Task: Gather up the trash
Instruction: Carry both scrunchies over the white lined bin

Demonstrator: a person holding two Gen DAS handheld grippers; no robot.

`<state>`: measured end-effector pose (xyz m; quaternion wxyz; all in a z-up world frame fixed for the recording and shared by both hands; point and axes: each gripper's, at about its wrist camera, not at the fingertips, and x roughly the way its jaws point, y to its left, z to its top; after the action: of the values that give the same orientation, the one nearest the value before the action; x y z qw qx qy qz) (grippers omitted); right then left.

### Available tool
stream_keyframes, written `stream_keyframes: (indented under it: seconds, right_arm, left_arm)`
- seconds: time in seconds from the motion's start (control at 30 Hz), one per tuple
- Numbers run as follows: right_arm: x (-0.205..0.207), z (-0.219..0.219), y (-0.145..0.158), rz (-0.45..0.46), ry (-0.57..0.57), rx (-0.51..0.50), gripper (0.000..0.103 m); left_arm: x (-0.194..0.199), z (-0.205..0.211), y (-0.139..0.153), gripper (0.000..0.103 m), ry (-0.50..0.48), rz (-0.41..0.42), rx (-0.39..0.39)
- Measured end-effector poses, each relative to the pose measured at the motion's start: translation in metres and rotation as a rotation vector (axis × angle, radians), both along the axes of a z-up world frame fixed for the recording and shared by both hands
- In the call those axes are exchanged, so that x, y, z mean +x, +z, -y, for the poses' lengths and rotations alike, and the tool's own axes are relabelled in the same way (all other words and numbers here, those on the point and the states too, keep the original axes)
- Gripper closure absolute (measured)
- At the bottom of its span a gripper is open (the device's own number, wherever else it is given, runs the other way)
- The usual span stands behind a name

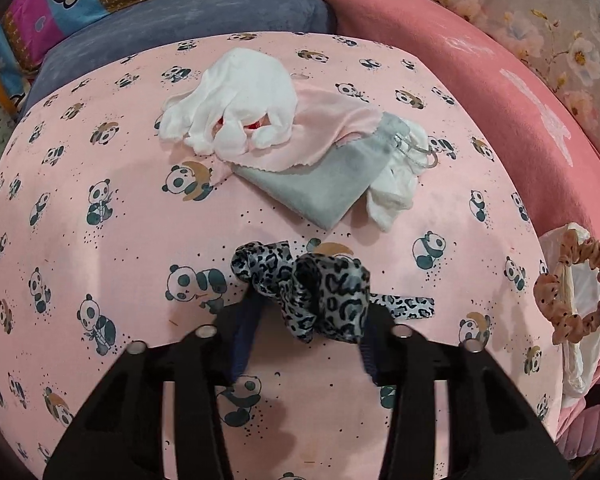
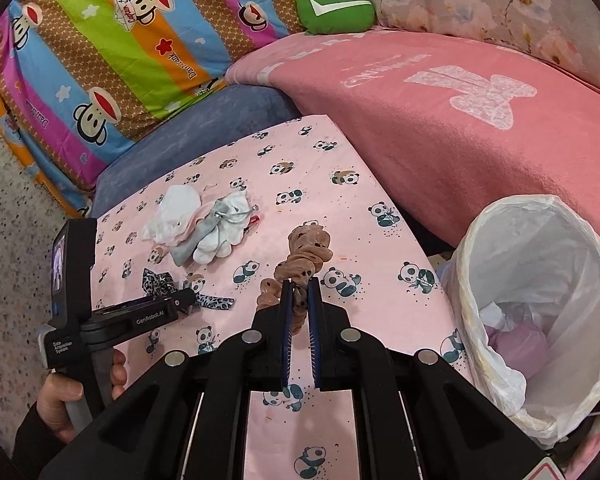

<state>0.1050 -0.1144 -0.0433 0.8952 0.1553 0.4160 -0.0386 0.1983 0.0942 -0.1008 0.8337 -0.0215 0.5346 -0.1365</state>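
A grey leopard-print scrunchie (image 1: 312, 288) lies on the pink panda cloth, between the fingers of my left gripper (image 1: 306, 312), which is open around it; it also shows in the right wrist view (image 2: 162, 282). My right gripper (image 2: 300, 292) is shut on a brown dotted scrunchie (image 2: 300, 256) and holds it above the table; that scrunchie shows at the right edge of the left wrist view (image 1: 572, 288). A bin lined with a white bag (image 2: 540, 304) stands right of the table with some trash inside.
A pile of white gloves, a pink cloth and a grey cloth (image 1: 284, 128) lies mid-table, also in the right wrist view (image 2: 204, 224). A pink blanket (image 2: 460, 120), a blue cushion (image 1: 180, 20) and a striped cartoon pillow (image 2: 100, 60) border the table.
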Motion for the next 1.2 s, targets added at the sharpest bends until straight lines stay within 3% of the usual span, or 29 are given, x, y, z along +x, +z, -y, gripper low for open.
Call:
stream_keyframes:
  seconds: [0.13,0.3,0.63,1.2]
  right_arm:
    - [0.002,-0.002,-0.002,-0.003,0.002,0.003,0.095]
    - [0.0,-0.001,0.001,0.01,-0.001,0.002,0.095]
    - [-0.024,0.02,0.024,0.069,-0.046,-0.012,0.095]
    - [-0.093,0.109,0.053,0.138,-0.237,-0.037,0.095]
  left_arm:
    - [-0.003,0.002,0.004,0.086,-0.018,-0.009,-0.025]
    - [-0.015,0.015,0.019,0.086,-0.055,0.01,-0.037]
    - [-0.045,0.08,0.067,0.086,-0.191,0.095,-0.079]
    - [-0.086,0.183,0.108,0.086,-0.388,0.157,-0.129]
